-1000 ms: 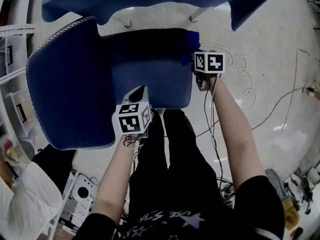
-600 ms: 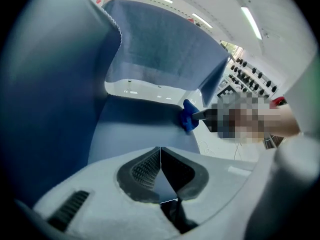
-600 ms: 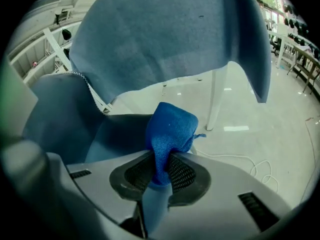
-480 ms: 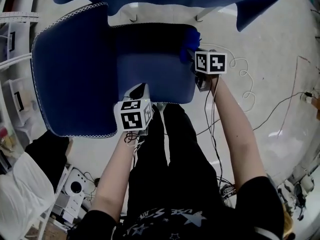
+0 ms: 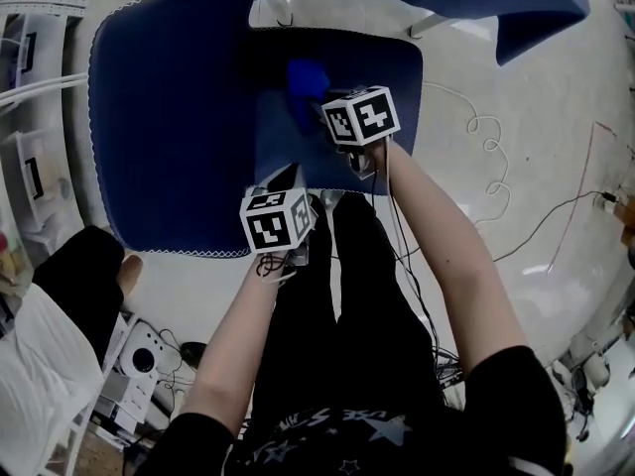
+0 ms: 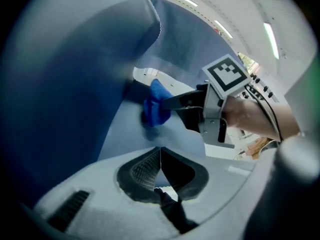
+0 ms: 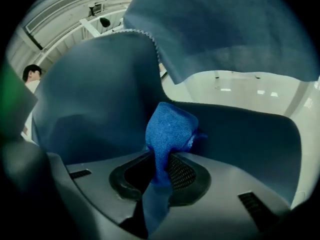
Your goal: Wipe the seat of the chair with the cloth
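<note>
I record the right gripper [image 7: 159,176] clenched on a bright blue cloth [image 7: 168,128]. The bunched end stands out past the pads and lies on the chair seat [image 5: 382,87] towards its left side, beside a draped blue cover [image 5: 164,117] with white zigzag edging. The left gripper [image 6: 160,170] has its jaws pressed together on nothing, at the seat's near edge. Each marker cube [image 5: 361,115] bears black-and-white square codes. Print on the black shirt [image 5: 337,434] is too small to read.
</note>
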The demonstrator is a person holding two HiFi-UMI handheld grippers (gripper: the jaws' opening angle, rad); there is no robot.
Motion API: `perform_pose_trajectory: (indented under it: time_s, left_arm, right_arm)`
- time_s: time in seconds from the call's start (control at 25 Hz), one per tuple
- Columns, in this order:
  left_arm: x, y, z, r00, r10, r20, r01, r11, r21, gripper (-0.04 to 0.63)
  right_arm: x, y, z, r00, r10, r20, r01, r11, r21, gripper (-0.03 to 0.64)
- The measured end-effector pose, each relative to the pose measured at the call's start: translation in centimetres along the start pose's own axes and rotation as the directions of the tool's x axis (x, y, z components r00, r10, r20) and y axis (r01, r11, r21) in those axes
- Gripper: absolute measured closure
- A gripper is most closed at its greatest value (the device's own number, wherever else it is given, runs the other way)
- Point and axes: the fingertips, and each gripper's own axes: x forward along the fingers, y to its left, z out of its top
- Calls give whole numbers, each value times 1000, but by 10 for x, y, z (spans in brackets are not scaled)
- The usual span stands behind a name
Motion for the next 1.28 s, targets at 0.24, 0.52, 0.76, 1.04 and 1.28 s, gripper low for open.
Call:
perform_pose_trajectory:
  time_s: [0.24,0.52,0.76,1.04,1.28]
  left_arm:
    - [5,7,-2,1000,-6,-17,5,999,-41,574]
    - [9,17,-3,999,34,-36,-37,997,-73,574]
    - [12,14,-11,997,51,-61,-53,998,-28,574]
    - [22,-29,-17,996,44,-81,-40,998,44,574]
    - [35,-81,-31,994,18,-110,-3,991,134,574]
  right_arm:
    - [40,62,-3,987,129,-98,-140,983,-117,549]
    - [53,51,-25,983,122,-139,-136,986,-99,549]
    - [27,18,-48,990,79,-120,-85,995,-43,549]
    - [-36,-50,-79,997,-7,-76,12,998,61,549]
    - [-91,-106,-107,995,-86,-51,92,989,118,549]
